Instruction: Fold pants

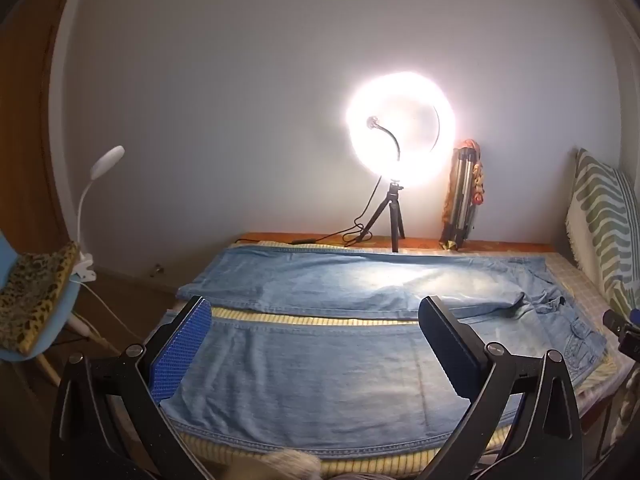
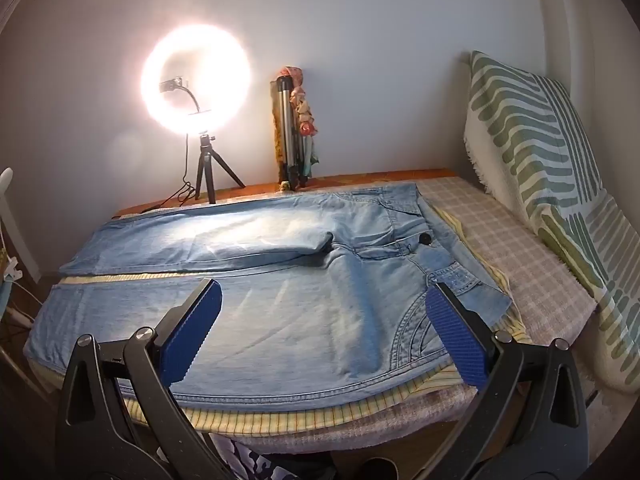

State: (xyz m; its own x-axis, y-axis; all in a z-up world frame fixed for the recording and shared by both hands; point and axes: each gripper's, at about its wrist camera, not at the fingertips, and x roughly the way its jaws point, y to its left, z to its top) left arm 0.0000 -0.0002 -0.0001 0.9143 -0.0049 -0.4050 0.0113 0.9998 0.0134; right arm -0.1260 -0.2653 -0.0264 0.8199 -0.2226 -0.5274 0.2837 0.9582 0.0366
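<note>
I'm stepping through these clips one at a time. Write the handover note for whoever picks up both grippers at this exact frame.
Left gripper: open, empty, over the near leg toward the hem end.
Right gripper: open, empty, over the near leg close to the waist.
Jeans: spread flat on the bed, legs apart with a strip of striped sheet showing between them, waist toward the pillow.
Done: jeans laid out; no fold yet.
Left: probably bring one leg over the other, then fold lengthwise.
</note>
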